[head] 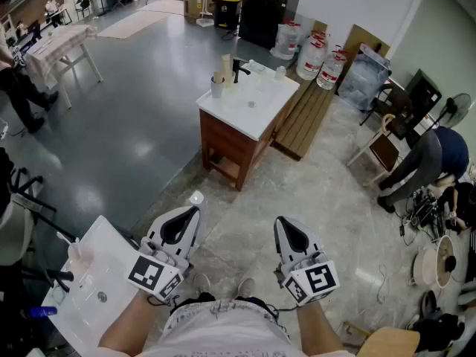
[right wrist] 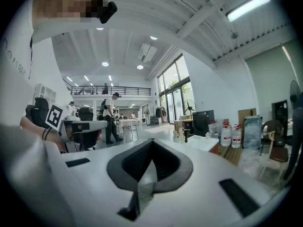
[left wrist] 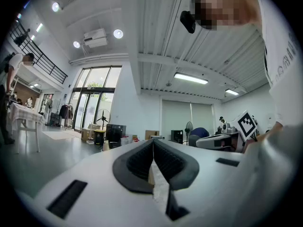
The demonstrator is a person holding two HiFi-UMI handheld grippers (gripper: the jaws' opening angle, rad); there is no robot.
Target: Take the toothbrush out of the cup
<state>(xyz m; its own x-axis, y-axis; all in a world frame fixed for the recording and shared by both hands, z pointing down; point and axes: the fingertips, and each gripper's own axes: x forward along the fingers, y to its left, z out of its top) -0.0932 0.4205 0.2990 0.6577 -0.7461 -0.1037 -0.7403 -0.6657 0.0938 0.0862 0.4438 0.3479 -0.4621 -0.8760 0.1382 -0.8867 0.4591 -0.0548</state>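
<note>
A white washbasin cabinet [head: 256, 114] stands a few steps ahead in the head view, with a black tap [head: 239, 70]. A pale cup [head: 216, 88] sits on its left corner; something upright stands in it, too small to tell as a toothbrush. In the right gripper view the same basin [right wrist: 204, 143] and cup [right wrist: 176, 137] show far off. My left gripper [head: 193, 210] and right gripper [head: 282, 223] are held low in front of the person, both shut and holding nothing. Their jaws meet in the left gripper view [left wrist: 153, 144] and in the right gripper view [right wrist: 151, 144].
A second white basin top [head: 111, 248] with a small bottle [head: 75, 251] lies close at lower left. Water jugs [head: 313, 55], wooden boards [head: 306, 119] and a black cabinet [head: 268, 13] stand behind the far basin. A person [head: 431, 162] bends over at right beside a chair [head: 383, 152].
</note>
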